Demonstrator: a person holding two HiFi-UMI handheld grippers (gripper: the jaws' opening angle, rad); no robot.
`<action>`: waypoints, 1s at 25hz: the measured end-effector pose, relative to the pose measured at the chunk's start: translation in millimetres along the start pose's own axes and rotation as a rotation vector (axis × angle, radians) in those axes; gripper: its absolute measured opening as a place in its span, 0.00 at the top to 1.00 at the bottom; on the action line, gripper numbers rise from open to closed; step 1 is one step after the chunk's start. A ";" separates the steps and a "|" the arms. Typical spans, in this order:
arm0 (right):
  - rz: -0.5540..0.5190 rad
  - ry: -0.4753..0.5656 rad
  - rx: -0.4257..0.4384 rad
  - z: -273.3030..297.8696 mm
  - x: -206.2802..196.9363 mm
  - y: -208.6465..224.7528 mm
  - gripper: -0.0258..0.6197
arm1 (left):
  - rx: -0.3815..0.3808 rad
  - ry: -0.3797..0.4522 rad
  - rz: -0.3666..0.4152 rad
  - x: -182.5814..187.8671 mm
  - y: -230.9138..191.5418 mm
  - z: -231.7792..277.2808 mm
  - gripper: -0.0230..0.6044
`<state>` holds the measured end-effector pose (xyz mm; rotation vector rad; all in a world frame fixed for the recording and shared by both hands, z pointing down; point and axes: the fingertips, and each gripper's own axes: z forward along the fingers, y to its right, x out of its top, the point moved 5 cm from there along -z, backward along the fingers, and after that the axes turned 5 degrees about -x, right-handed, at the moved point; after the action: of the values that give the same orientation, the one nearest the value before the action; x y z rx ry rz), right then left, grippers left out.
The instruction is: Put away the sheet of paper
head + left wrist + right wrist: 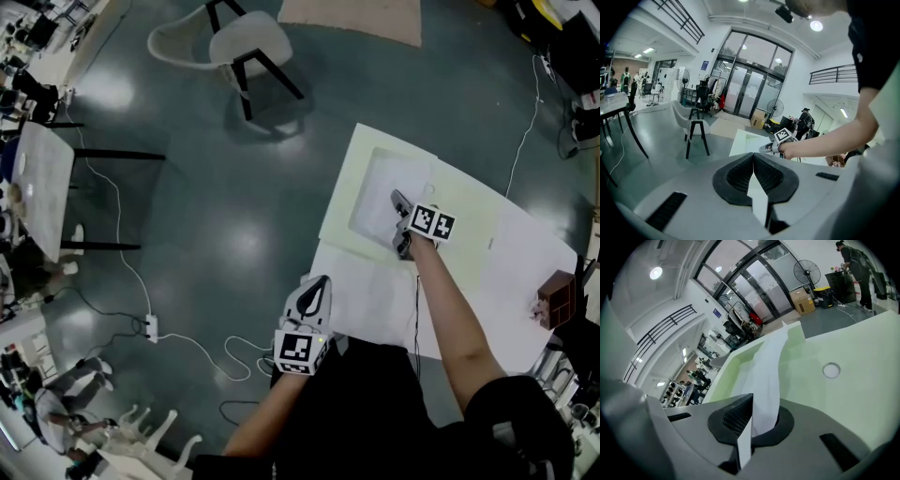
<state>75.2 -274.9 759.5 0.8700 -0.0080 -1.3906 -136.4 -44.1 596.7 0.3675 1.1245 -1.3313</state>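
- My right hand-held gripper (401, 225) is clenched on the thin white sheet of paper (766, 376), which stretches ahead into the pale green shallow tray (339, 220).
- My left hand-held gripper (315, 292) has its jaws pressed together.

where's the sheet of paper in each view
head view: sheet of paper right of centre, in the tray's hollow, near end in the right claw.
left gripper view: small pale patch mid-picture, ahead of the right claw; hard to tell from the tray.
right gripper view: centre, rising from the shut claw.
shared landmark: the pale green tray.
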 end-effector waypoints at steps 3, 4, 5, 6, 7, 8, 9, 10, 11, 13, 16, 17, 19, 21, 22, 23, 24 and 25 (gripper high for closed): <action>-0.003 -0.003 -0.002 5.6 -1.3 -4.3 0.96 | 0.009 -0.005 0.008 -0.3 -3.9 -1.9 0.96; -0.001 -0.004 -0.003 7.8 -2.2 -5.7 0.96 | 0.012 -0.007 0.008 -1.4 -5.6 -3.5 0.96; 0.005 -0.005 -0.003 10.3 -3.2 -7.3 0.96 | 0.015 -0.010 0.004 -2.9 -7.5 -5.3 0.96; 0.014 -0.009 0.000 13.1 -4.3 -8.9 0.96 | 0.018 -0.013 -0.001 -4.6 -9.3 -7.1 0.96; 0.026 -0.014 0.006 16.5 -5.1 -10.4 0.96 | 0.022 -0.015 -0.004 -5.7 -10.7 -8.6 0.96; 0.041 -0.022 0.014 20.2 -4.9 -11.9 0.96 | 0.024 -0.017 -0.005 -6.2 -11.7 -9.2 0.96; 0.058 -0.029 0.025 23.9 -3.7 -13.5 0.96 | 0.026 -0.018 -0.004 -6.5 -12.6 -9.1 0.96; 0.075 -0.034 0.035 27.4 -2.1 -15.6 0.96 | 0.027 -0.020 -0.004 -6.7 -13.5 -9.1 0.96; 0.090 -0.039 0.043 30.6 -1.1 -18.5 0.96 | 0.027 -0.021 -0.003 -6.5 -14.5 -9.6 0.96; 0.100 -0.045 0.048 36.9 -2.2 -25.4 0.96 | 0.027 -0.019 0.002 -4.6 -16.8 -12.5 0.96; 0.104 -0.056 0.048 44.1 -5.2 -31.7 0.96 | 0.028 -0.012 0.013 0.0 -19.2 -15.0 0.96; 0.107 -0.056 0.050 45.6 -4.9 -32.2 0.96 | 0.030 -0.010 0.012 1.0 -19.8 -14.9 0.96; 0.115 -0.051 0.060 46.7 -2.6 -32.7 0.96 | 0.033 -0.005 0.008 1.8 -21.6 -15.3 0.96; 0.118 -0.039 0.072 44.4 0.1 -33.2 0.96 | 0.029 -0.003 0.006 2.1 -23.5 -17.1 0.96; 0.112 -0.031 0.067 41.9 1.0 -32.3 0.90 | 0.025 -0.002 0.010 3.1 -24.3 -18.3 0.96; 0.103 -0.024 0.053 38.4 1.7 -30.2 0.77 | 0.019 -0.002 0.015 3.8 -24.9 -19.4 0.96; 0.096 -0.014 0.031 33.5 2.4 -26.8 0.72 | 0.011 -0.003 0.017 4.0 -25.1 -20.4 0.96; 0.091 -0.002 0.002 27.2 3.6 -22.3 0.71 | 0.001 -0.005 0.020 4.1 -25.1 -20.9 0.96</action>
<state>44.0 -290.6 765.0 0.8598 -0.0496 -1.3068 -168.3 -37.2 592.9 0.3744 1.1133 -1.3148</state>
